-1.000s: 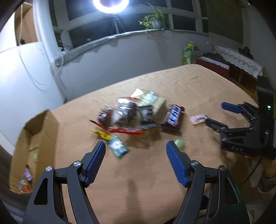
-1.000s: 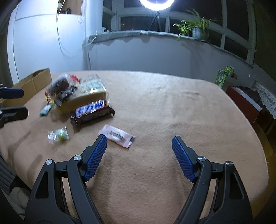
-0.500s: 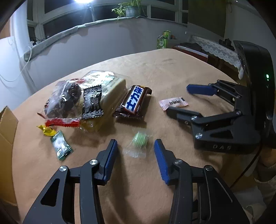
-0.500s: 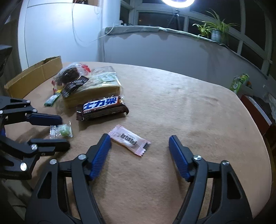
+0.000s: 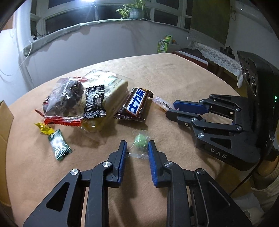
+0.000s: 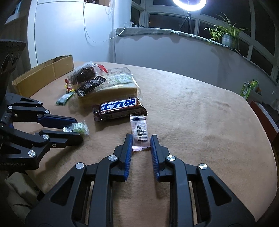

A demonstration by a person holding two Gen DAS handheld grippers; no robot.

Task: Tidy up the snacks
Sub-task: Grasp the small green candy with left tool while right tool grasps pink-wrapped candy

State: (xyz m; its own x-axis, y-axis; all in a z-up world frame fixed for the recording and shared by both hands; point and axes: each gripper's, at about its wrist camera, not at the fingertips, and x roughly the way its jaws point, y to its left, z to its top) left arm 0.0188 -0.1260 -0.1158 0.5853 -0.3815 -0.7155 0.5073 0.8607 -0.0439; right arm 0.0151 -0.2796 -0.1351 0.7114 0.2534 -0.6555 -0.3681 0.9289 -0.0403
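Ring light (image 6: 189,3) before dark windows (image 6: 174,20)

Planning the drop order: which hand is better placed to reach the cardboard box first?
Left. The left gripper, shut on the green candy, sits nearer the cardboard box; the right gripper, shut on the pink sachet, is farther away.

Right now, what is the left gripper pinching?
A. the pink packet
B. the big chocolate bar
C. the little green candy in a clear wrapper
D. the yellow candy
C: the left gripper has its blue pads closed on the green candy, while the pink packet sits in the right gripper.
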